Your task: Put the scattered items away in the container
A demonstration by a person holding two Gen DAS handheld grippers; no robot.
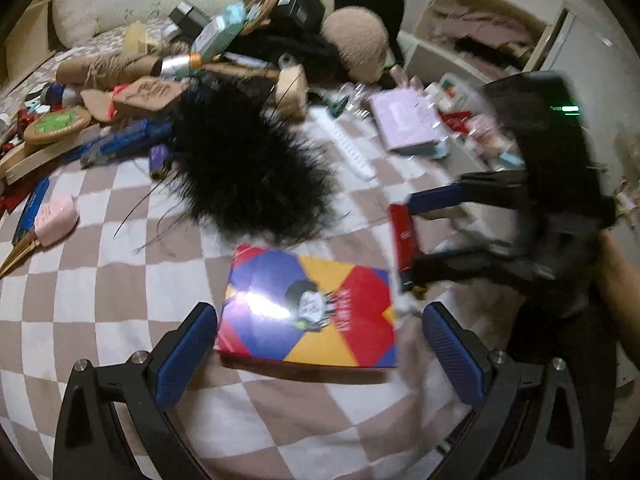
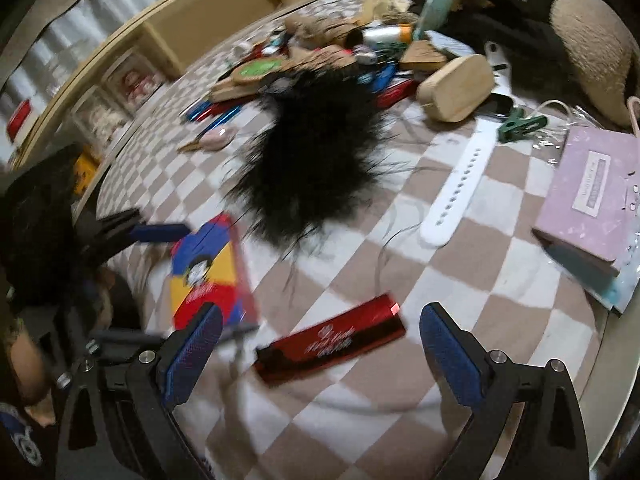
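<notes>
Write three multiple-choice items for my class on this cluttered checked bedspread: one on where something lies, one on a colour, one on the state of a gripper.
1. Where does the black feathery item lie relative to the white strap in the right wrist view?
A. To its left
B. On top of it
C. To its right

2. What colour is the slim rectangular case lying between the right gripper fingers?
A. Green
B. Red
C. White

3. How does the left gripper stand over the multicoloured box?
A. Shut on the box
B. Shut with nothing in it
C. Open, fingers on either side of the box

Answers: 1 A, the feathers sit left of the strap, apart from it. 2 B, its glossy surface is red. 3 C, both blue pads flank the box with gaps showing.
</notes>
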